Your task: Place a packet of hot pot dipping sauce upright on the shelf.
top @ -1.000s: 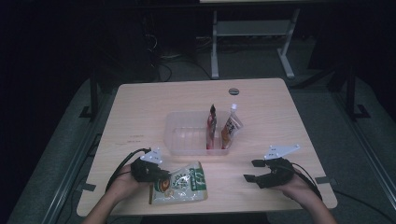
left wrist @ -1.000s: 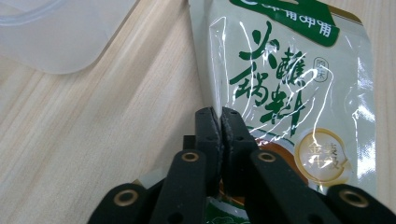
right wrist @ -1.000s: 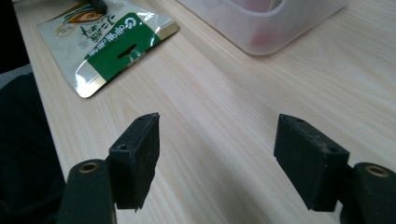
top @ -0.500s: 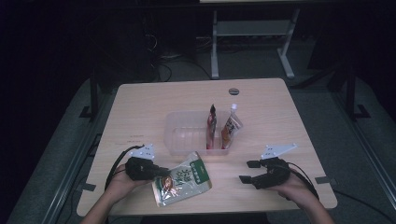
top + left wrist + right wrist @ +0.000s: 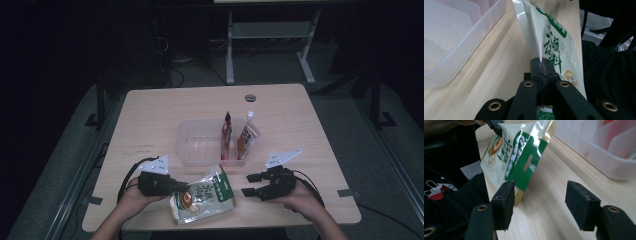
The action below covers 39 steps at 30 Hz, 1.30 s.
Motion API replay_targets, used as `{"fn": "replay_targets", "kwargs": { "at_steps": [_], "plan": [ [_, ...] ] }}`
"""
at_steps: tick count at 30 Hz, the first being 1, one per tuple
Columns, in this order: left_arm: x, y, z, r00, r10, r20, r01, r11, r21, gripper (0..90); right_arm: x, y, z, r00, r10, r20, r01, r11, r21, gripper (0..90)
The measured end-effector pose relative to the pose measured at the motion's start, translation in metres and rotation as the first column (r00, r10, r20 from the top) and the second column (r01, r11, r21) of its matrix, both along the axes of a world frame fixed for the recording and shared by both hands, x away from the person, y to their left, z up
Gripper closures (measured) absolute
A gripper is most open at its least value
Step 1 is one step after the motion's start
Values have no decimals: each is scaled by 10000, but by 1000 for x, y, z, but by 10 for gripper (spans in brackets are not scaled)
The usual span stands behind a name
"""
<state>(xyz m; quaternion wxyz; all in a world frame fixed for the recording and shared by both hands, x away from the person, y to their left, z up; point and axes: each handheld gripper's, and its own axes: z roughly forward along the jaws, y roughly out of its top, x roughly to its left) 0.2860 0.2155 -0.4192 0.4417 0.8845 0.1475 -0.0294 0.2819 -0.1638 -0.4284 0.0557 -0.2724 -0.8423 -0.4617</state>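
Glossy plastic pouch (image 5: 204, 196), matt wooden table (image 5: 150, 115)

A light wooden table (image 5: 150, 115) fills the middle of the high view, lit from above while the room around it lies in deep shadow. Dark grey floor (image 5: 350, 150) surrounds it; at upper centre stands a pale metal desk frame (image 5: 270, 35) with cables (image 5: 175, 60) beside it

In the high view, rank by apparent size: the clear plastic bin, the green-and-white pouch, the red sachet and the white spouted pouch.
1. clear plastic bin
2. green-and-white pouch, lifted nearer the camera by the left gripper, so slightly flattered
3. and 4. white spouted pouch and red sachet look alike, both partly hidden in the bin; unranked.
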Motion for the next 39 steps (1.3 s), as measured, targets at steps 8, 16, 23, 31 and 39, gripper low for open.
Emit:
{"fn": "replay_targets", "kwargs": {
  "at_steps": [8,16,23,31,39],
  "plan": [
    [-4,-2,8,9997,-41,251,50,9993,-363,900,10,24,-1,9964,808,-269,-793,9954,531,435],
    [-6,-1,11,9992,63,387,-40,9982,-600,900,21,45,-3,9852,1644,-476,-1578,9801,1201,562],
    [-4,3,11,9989,268,374,-235,9960,-864,900,19,45,2,9839,1745,-385,-1669,9742,1518,741],
    [-2,2,10,9982,370,474,-326,9953,-909,900,15,49,8,9786,2056,74,-2044,9677,1477,886],
    [-1,2,9,9967,386,713,-333,9967,-746,892,12,50,11,9708,2387,248,-2398,9603,1429,900]
  ]
}}
